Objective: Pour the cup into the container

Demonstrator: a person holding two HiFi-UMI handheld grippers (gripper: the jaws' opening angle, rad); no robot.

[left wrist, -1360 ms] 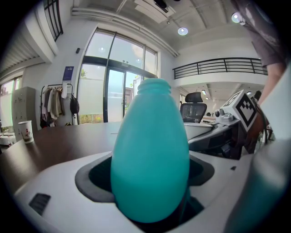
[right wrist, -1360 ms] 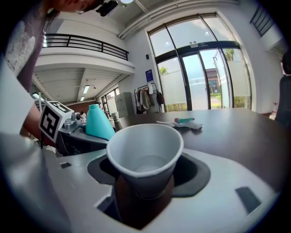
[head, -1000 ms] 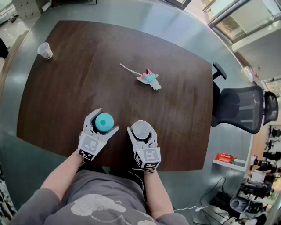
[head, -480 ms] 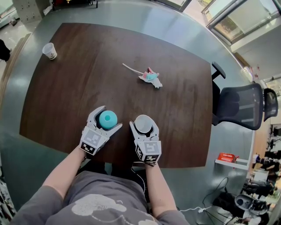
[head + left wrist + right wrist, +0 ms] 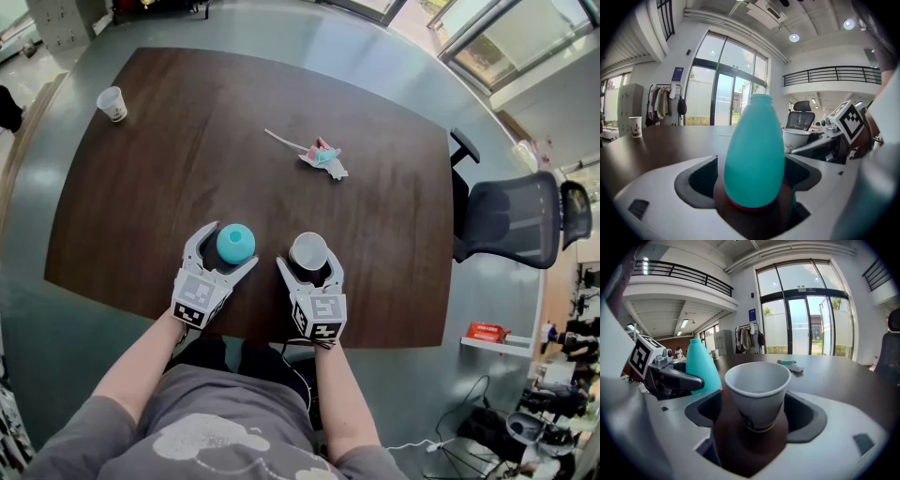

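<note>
On the near edge of the table (image 5: 187,141) the left gripper (image 5: 230,246) and right gripper (image 5: 309,259) lie side by side, both pointing away from the person. The teal bottle (image 5: 235,243) stands upright on the table between the left gripper's jaws. Those jaws are spread around it, and the left gripper view shows a thin gap at the bottle's left side, so the pads frame it rather than pinch it. The cup (image 5: 308,251) stands upright on the table between the right gripper's jaws, just to the right of the bottle. These jaws have just been opening and now stand wide, with dark gaps on both sides of the cup's wall, so it is not clamped. The right gripper view looks into the cup's mouth, but what it holds cannot be told. A second cup (image 5: 112,103) stands at the far left corner, well apart. A pink and teal scrap (image 5: 323,157) lies near the table's middle, and a chair (image 5: 511,230) stands beside the right edge.
</note>
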